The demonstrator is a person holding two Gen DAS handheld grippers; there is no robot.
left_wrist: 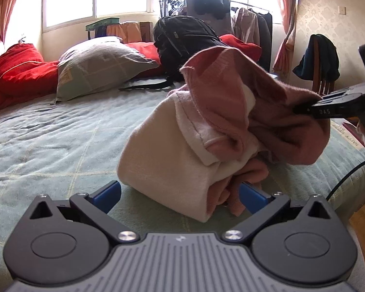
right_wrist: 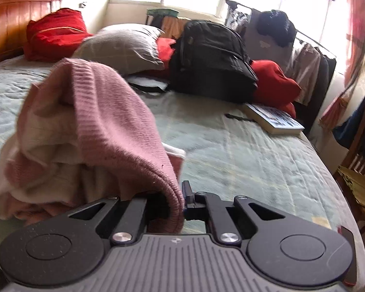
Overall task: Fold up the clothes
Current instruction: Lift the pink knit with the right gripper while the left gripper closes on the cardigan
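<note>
Left tongs [left_wrist: 180, 196]: spread wide, blue pads [left_wrist: 108, 192] apart, holding nothing; they sit low over the bed, just in front of the garment's near end, one pad on either side of the bundle's lower edge. Whether the right pad touches the cloth, I cannot tell.

Right tongs [right_wrist: 182, 198]: closed tight on the ribbed pink hem of the garment, which is lifted clear of the bed. From the left wrist camera they [left_wrist: 301, 109] come in from the right, pinching the raised pink fold.

Garment [left_wrist: 182, 146]: a pink-and-cream knit piece, bunched into a rough bundle in the middle of the bed. The cream part rests on the bedcover; the pink part [right_wrist: 114, 112] arches up and over toward the right tongs.

Bed [left_wrist: 48, 141]: covered by a pale green quilted cover with a faint check.

Behind the garment: a grey-green pillow [left_wrist: 97, 68], red cushions [left_wrist: 19, 68] and a black backpack [left_wrist: 185, 36], all near the head of the bed, well apart from the bundle.

Right edge of the bed: a book [right_wrist: 275, 119] lies flat, next to the red cushion beside the backpack.

Beyond the bed: a wooden chair [left_wrist: 321, 65] with dark cloth draped over it, and a clothes rack [left_wrist: 253, 22] by the bright window.
</note>
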